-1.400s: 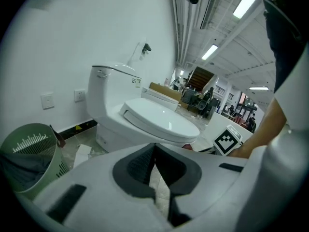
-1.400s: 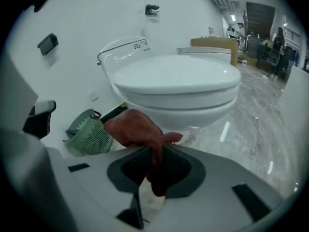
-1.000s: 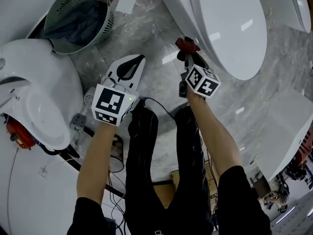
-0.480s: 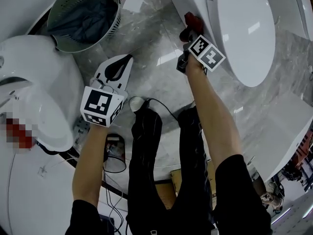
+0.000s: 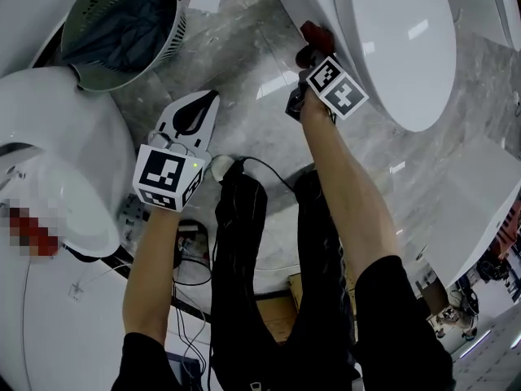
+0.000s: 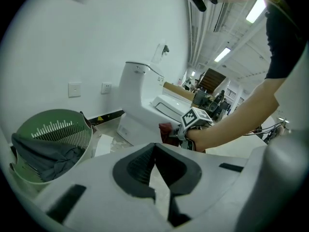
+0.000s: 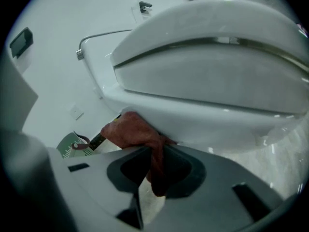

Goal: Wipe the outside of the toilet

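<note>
The white toilet (image 5: 391, 47) stands at the top right of the head view with its lid down; its bowl (image 7: 203, 105) fills the right gripper view. My right gripper (image 5: 308, 46) is shut on a dark red cloth (image 7: 133, 132), and the cloth (image 5: 313, 33) presses against the bowl's outer side just under the rim. The left gripper (image 5: 195, 112) hangs over the grey floor, well left of the toilet, shut with nothing in it. In the left gripper view the toilet (image 6: 145, 110) and the red cloth (image 6: 166, 132) show ahead.
A green basket (image 5: 122, 31) holding dark cloth sits at the top left. Another white toilet (image 5: 57, 161) stands at the left. Cables (image 5: 252, 165) run over the marble floor by my legs. A white fixture (image 5: 480, 210) lies at the right.
My right gripper has carried the cloth up from the floor side onto the toilet bowl's outer wall and slid a little along it. The left gripper drifted slightly left and down.
</note>
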A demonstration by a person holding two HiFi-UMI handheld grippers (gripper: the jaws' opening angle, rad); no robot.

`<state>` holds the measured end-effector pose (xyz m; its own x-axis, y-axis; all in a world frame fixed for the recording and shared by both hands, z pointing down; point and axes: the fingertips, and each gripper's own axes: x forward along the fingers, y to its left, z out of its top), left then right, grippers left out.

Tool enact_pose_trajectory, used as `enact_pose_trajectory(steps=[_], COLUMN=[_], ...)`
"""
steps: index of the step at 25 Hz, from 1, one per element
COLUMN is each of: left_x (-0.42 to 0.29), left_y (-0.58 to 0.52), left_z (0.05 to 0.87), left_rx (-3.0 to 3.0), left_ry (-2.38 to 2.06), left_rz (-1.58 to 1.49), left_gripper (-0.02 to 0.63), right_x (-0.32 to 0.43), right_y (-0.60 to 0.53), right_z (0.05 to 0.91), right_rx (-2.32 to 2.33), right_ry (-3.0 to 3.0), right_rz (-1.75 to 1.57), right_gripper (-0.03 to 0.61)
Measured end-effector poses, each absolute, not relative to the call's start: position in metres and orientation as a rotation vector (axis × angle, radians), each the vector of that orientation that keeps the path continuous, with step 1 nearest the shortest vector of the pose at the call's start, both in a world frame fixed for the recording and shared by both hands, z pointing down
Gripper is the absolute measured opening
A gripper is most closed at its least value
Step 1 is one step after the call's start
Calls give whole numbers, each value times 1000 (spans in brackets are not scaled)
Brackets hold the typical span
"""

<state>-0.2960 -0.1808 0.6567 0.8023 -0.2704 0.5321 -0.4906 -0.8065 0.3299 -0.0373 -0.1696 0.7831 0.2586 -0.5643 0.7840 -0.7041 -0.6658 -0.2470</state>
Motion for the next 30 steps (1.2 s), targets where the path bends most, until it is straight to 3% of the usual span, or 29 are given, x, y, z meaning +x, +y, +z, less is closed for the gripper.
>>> enact_pose_trajectory(steps=[30], left_x=[-184], left_y=[-102], left_z=[645], left_rx=[2579], left_ry=[-427], left_rz=[688], left_gripper=[-2], right_x=[22], right_y=[-21], right_z=[780], right_rx=[2259], right_ry=[-1269], right_rz=[1410], right_gripper=[74])
